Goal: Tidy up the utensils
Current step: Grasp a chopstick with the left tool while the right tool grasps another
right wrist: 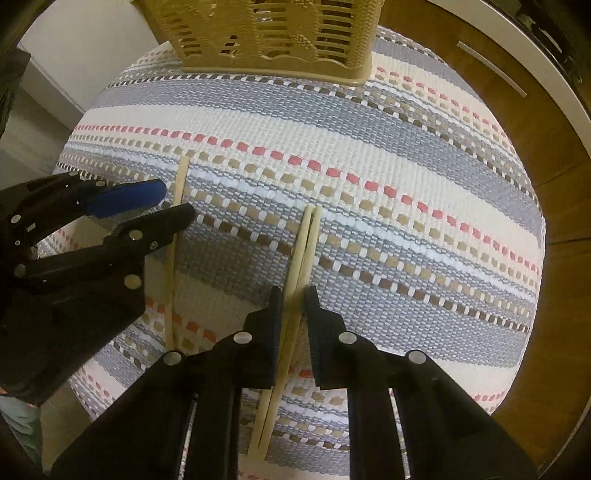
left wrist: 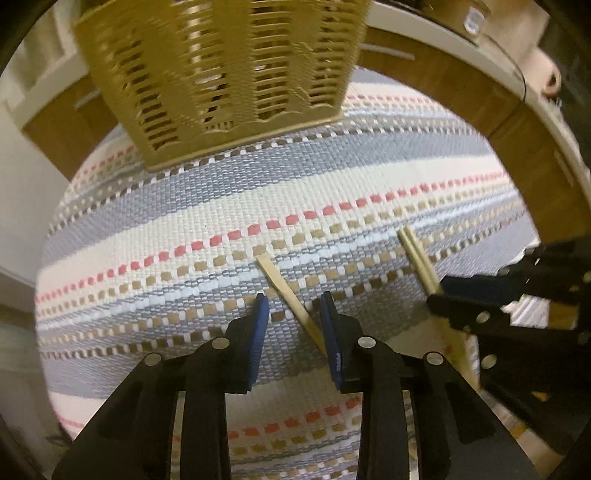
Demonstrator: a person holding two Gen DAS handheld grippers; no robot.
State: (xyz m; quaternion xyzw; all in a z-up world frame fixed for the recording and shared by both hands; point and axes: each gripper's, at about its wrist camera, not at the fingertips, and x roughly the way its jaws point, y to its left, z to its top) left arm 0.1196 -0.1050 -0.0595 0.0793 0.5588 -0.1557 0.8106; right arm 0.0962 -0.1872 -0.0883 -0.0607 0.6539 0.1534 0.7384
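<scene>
A tan slotted utensil basket (left wrist: pixel 221 74) stands at the far end of the striped woven mat (left wrist: pixel 221 206); it also shows in the right wrist view (right wrist: pixel 273 33). A single wooden chopstick (left wrist: pixel 284 288) lies on the mat between the fingers of my open left gripper (left wrist: pixel 293 306), close to its right finger. It shows in the right wrist view (right wrist: pixel 179 184) too, beside the left gripper (right wrist: pixel 173 203). A pair of wooden chopsticks (right wrist: pixel 304 243) lies between the fingers of my right gripper (right wrist: pixel 293 295), which is narrowly open around them. The pair also shows in the left wrist view (left wrist: pixel 417 254), beside the right gripper (left wrist: pixel 439 295).
The mat covers a wooden table (right wrist: pixel 546 147) with a white curved rim (right wrist: pixel 517 55) at the right. A pale wall or cabinet (right wrist: pixel 74 55) is at the far left.
</scene>
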